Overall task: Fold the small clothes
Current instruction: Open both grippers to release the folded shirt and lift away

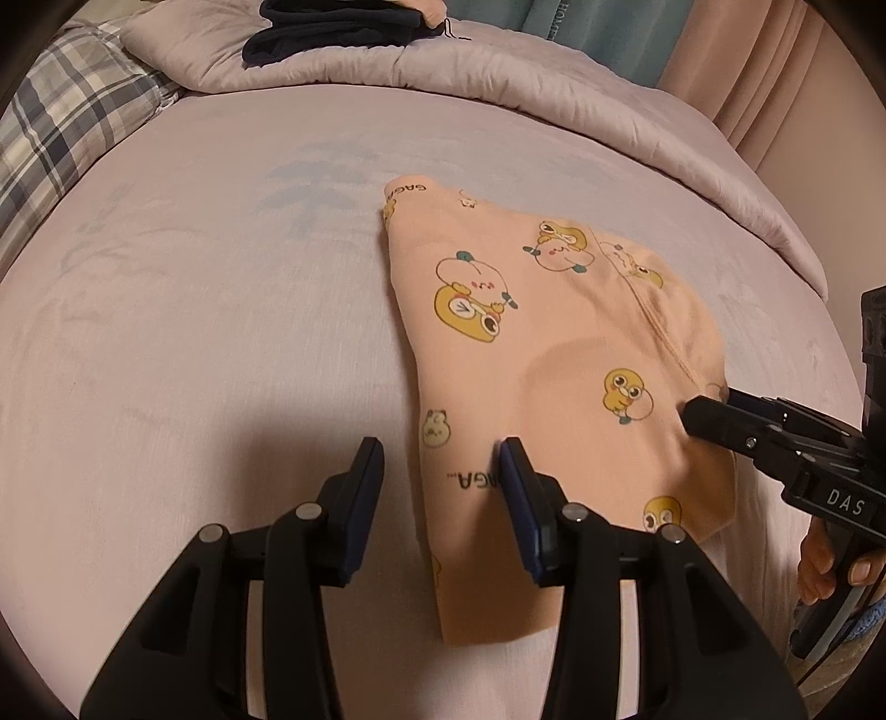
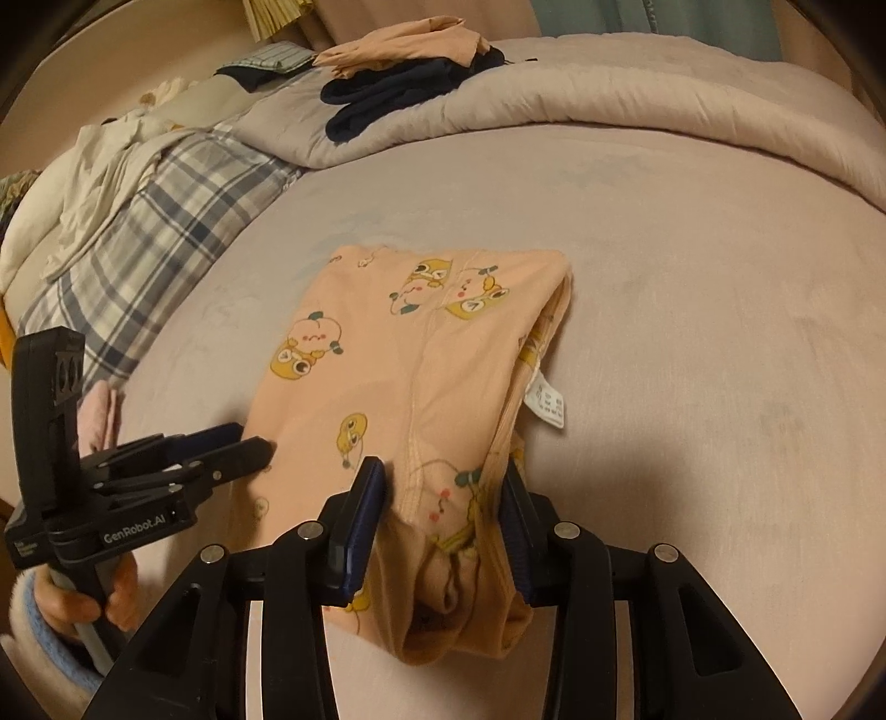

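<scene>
A peach garment [image 1: 554,332] printed with yellow cartoon ducks lies folded lengthwise on the pale pink bed sheet [image 1: 194,332]. My left gripper [image 1: 437,459] stands open over its near left edge, one finger over the sheet, the other over the cloth. In the right wrist view the same garment [image 2: 387,360] shows a white care label [image 2: 545,399] at its right fold. My right gripper [image 2: 443,479] is shut on the near end, where bunched layers fill the gap between both pads. The right gripper [image 1: 692,415] also shows at the garment's right edge, and the left gripper [image 2: 255,440] at its left edge.
A rolled quilt [image 2: 609,94] runs across the far side of the bed. Dark navy clothes [image 2: 398,88] with a peach piece [image 2: 404,44] on top lie on it. A plaid pillow [image 2: 166,232] and white garments [image 2: 83,183] sit at the left. A hand [image 1: 825,565] holds each handle.
</scene>
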`<state>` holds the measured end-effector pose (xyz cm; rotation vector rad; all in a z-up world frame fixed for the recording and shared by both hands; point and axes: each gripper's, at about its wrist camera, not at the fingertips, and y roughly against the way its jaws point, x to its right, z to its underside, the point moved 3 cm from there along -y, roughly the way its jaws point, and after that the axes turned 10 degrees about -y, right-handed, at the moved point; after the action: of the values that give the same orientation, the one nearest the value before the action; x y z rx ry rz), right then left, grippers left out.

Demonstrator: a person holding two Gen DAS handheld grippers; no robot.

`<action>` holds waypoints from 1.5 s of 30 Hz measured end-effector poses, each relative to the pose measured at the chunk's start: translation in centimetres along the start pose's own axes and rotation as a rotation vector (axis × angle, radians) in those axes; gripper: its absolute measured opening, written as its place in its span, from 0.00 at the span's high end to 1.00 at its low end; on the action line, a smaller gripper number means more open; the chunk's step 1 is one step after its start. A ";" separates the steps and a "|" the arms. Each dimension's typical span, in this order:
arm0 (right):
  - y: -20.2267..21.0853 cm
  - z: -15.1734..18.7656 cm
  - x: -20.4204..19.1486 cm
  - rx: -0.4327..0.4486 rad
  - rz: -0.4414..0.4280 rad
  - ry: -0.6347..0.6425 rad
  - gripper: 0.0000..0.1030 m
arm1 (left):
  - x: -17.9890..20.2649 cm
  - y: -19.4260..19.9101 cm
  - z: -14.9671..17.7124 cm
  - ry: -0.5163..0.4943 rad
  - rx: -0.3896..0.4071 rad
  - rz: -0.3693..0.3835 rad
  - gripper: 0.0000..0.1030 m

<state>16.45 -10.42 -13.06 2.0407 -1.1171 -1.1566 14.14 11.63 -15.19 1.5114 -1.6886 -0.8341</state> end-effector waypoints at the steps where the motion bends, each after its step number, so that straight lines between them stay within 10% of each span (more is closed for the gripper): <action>1: 0.0 0.1 0.0 0.000 0.000 0.002 0.61 | 0.0 0.0 0.1 -0.003 -0.001 -0.002 0.57; 30: 2.5 1.8 -0.3 -0.013 0.017 0.038 0.60 | 2.1 3.1 1.9 -0.027 0.011 -0.016 0.56; 45: 6.2 2.5 -2.7 0.069 -0.003 0.104 0.34 | 4.0 7.9 1.7 -0.031 0.099 -0.049 0.35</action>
<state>11.01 -11.44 -8.38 2.1300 -1.1173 -1.0140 8.20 8.55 -9.19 1.6201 -1.7441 -0.8139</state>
